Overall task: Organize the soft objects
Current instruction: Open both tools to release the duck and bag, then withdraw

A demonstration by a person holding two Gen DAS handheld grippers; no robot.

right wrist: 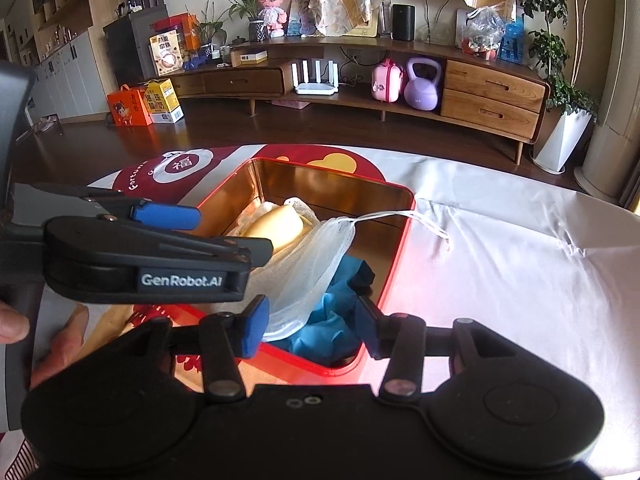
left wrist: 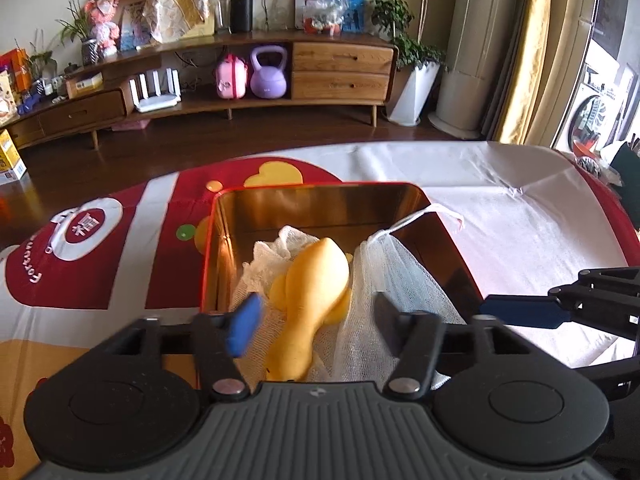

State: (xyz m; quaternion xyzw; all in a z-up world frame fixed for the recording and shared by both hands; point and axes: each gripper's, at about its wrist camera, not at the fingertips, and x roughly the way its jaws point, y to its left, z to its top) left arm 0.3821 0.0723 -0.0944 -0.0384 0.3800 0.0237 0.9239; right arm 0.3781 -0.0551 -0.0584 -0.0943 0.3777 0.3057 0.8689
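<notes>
A red tin box (left wrist: 320, 189) with a gold inside stands on the table; it also shows in the right wrist view (right wrist: 400, 248). In it lie a yellow soft duck toy (left wrist: 312, 300) (right wrist: 276, 228), white lace cloth (left wrist: 264, 260), a white mesh drawstring bag (left wrist: 400, 280) (right wrist: 316, 264) and blue cloth (right wrist: 332, 320). My left gripper (left wrist: 316, 320) is open over the box, its fingers either side of the duck. My right gripper (right wrist: 310, 326) is open over the near end of the box, above the mesh bag and blue cloth. Neither holds anything.
The table wears a white cloth (right wrist: 520, 260) with a red and yellow printed part (left wrist: 80, 264). The bag's drawstring (right wrist: 424, 220) hangs over the box rim. A wooden TV cabinet (left wrist: 340, 68) with a purple kettlebell (left wrist: 268, 74) stands across the dark floor.
</notes>
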